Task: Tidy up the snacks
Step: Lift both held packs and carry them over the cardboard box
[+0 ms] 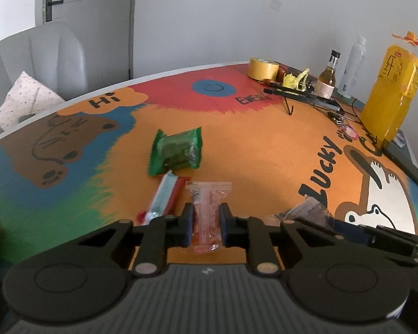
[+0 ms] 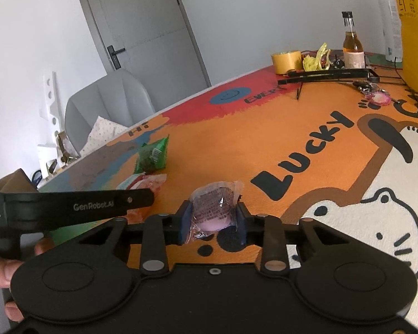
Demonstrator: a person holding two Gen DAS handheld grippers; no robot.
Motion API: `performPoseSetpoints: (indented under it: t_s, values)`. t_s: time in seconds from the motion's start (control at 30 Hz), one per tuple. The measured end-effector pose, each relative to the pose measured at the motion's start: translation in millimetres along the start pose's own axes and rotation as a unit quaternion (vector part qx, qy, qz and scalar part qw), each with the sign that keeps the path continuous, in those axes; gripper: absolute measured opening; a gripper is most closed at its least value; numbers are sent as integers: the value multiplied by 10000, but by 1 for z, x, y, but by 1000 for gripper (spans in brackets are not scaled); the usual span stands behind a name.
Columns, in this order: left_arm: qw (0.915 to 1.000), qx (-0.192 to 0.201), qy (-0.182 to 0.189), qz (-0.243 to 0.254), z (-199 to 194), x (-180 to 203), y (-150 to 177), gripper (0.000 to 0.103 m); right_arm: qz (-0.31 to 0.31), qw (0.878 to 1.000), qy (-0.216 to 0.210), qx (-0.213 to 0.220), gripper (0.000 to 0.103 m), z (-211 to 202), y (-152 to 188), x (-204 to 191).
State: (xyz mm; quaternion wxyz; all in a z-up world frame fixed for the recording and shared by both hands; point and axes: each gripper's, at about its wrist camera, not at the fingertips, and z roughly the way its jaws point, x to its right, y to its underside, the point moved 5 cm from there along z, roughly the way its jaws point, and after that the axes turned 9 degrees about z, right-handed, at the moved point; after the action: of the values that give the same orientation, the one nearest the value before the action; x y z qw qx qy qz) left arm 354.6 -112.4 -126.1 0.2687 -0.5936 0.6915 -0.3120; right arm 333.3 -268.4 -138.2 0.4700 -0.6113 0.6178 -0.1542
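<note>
Below, the left gripper point(image 1: 206, 218) is clamped on a clear red-striped candy packet point(image 1: 207, 211) lying on the table mat point(image 1: 264, 144). Beside it, the right gripper point(image 2: 213, 218) pinches a wrapped purple snack point(image 2: 214, 206). A green packet point(image 1: 177, 151) lies farther ahead.

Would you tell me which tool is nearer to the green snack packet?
Left. The left tool, shut on a clear orange-red sachet, sits just short of the green packet; the right tool is farther off.

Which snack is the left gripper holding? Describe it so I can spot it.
On the orange part of the cartoon table mat, find the green crinkle-edged packet. Nearer the camera, the left gripper clamps a clear wrapper of reddish-orange candy, unlike the red-and-teal bar beside it.
</note>
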Motion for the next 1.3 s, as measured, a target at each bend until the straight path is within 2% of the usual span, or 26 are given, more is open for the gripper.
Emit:
performPoseSetpoints:
  t_s: [0.77, 1.3]
  values:
    - [9967, 641, -341, -372, -110, -28, 6, 17, -271, 9982, -425, 324, 31, -51, -11, -57]
    - [9906, 945, -730, -661, -170, -73, 20, 17, -571, 9946, -799, 338, 31, -63, -2, -110]
